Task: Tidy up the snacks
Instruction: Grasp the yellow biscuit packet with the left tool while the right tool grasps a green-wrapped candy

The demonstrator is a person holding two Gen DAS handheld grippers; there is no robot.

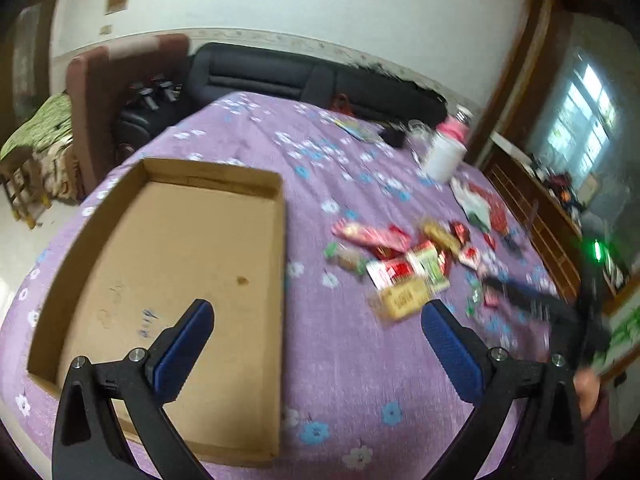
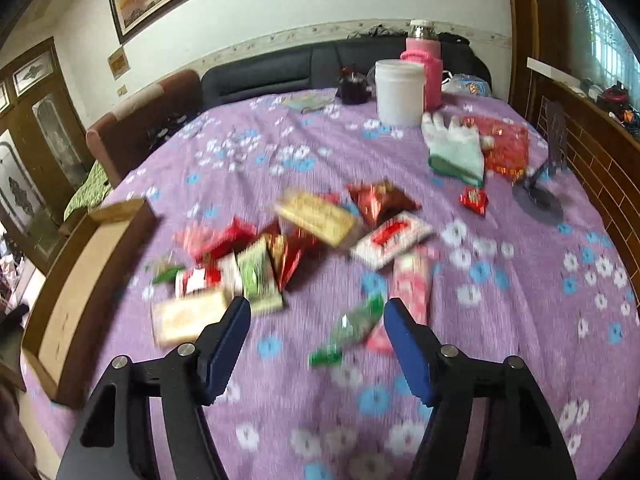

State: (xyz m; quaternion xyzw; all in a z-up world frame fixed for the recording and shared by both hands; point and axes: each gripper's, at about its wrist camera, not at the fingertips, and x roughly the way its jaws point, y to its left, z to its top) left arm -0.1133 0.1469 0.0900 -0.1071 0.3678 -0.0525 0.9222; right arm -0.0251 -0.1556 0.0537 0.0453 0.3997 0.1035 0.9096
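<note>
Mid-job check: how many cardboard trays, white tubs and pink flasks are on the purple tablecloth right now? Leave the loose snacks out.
Cardboard tray: 1
White tub: 1
Pink flask: 1
Total: 3

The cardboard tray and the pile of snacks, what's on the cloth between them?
Nothing: in the left wrist view only bare purple flowered tablecloth lies between the cardboard tray and the snack pile.
</note>
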